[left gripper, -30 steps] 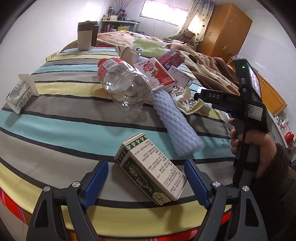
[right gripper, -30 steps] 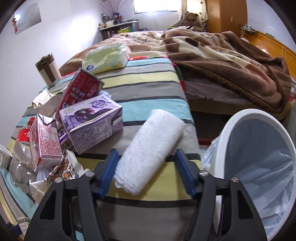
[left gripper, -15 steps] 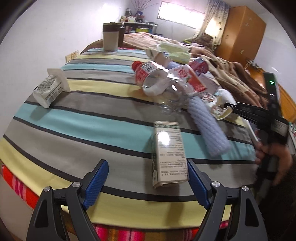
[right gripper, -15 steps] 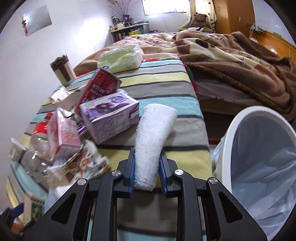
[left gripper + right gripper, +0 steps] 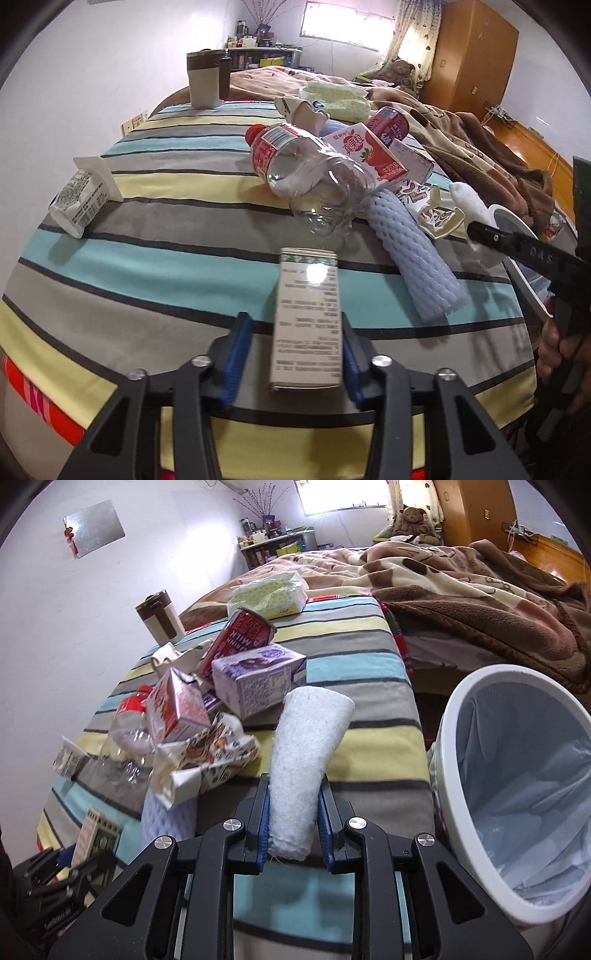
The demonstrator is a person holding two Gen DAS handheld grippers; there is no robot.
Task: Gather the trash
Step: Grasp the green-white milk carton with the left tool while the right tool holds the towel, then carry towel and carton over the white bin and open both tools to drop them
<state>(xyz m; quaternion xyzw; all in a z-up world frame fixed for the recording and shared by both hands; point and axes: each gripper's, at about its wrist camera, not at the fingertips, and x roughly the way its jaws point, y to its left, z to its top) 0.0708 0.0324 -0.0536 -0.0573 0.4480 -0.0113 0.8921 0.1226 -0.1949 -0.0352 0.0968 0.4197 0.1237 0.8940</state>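
The left gripper [image 5: 293, 363] is narrowing on an upright green-and-white paper carton [image 5: 306, 319]; its right blue pad touches the carton, the left pad stands just apart. The right gripper [image 5: 293, 821] clamps a white foam net sleeve [image 5: 303, 760], lifted clear of the striped bed cover [image 5: 373, 746]. The carton's print is blurred. Just right of the right gripper gapes a white lined wastebasket [image 5: 458, 775], its far rim cut off.
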